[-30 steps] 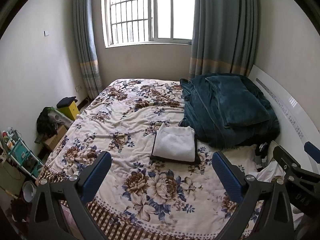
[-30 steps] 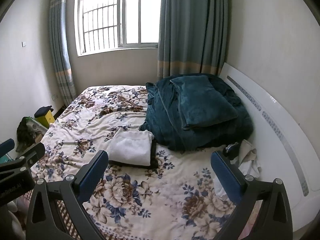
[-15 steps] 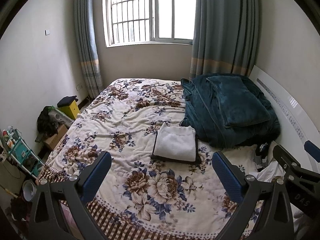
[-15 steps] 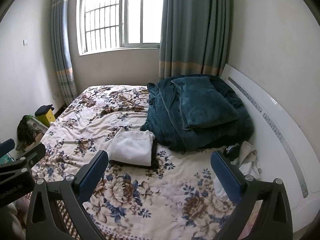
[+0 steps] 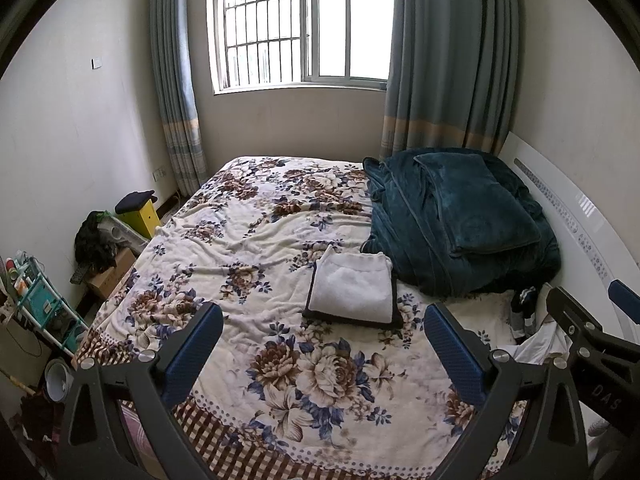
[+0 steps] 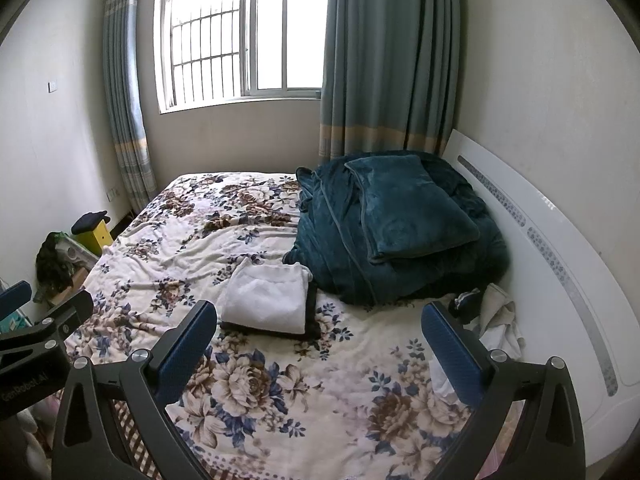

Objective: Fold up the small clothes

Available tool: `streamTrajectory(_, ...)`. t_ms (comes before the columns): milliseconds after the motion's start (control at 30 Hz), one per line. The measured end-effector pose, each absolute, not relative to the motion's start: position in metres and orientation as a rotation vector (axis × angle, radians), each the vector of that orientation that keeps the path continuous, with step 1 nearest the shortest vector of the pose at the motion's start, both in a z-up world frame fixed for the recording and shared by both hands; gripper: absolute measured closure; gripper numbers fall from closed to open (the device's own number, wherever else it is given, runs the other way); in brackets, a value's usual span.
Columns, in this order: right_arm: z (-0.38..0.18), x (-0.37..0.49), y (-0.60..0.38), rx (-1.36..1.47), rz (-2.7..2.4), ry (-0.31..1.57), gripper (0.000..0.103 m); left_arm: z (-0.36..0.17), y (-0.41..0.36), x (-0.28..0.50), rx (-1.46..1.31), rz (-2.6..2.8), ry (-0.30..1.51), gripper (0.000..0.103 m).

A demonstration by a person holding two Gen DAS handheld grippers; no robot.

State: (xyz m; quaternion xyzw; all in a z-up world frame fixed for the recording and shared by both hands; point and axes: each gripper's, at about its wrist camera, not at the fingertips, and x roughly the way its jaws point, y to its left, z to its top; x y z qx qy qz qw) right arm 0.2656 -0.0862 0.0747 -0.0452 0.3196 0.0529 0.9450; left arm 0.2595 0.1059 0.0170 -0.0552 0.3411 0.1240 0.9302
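Bed (image 5: 256,240): floral spread fills most of both views, rumpled mid-way, checked border at near edge. Teal quilt (image 5: 452,232) heaped at the headboard (image 6: 540,240) side, a pillow of the same cloth on top. Window (image 5: 304,24) with bars on the far wall, blue-grey curtains (image 5: 448,52) either side. Floor clutter to the left: yellow box, dark bag, cardboard, small teal rack. Task status, judged: two garments are done. A white folded piece (image 5: 354,288) lies squared on a dark folded piece (image 5: 394,322), whose edge shows beneath, mid-bed just beside the quilt's near edge. Unfolded stock seems to remain: loose white and dark clothes (image 6: 496,316) bunched against the headboard, near right. So part done, more likely left; next pick probably from that bunch. Left gripper (image 5: 323,350): jaws spread wide, nothing between them, held above the near bed edge, well apart from the stack. Right gripper (image 6: 319,346): likewise wide apart and empty, the bunch just past its right finger.
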Motion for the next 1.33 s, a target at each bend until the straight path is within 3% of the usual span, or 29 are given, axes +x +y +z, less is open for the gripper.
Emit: streamTrajectory(1333, 0.074, 0.265, -0.076, -0.092, 0.111, 0.648, 0.000, 0.015, 0.107, 0.249, -0.117, 0.266, 0.683, 0.000)
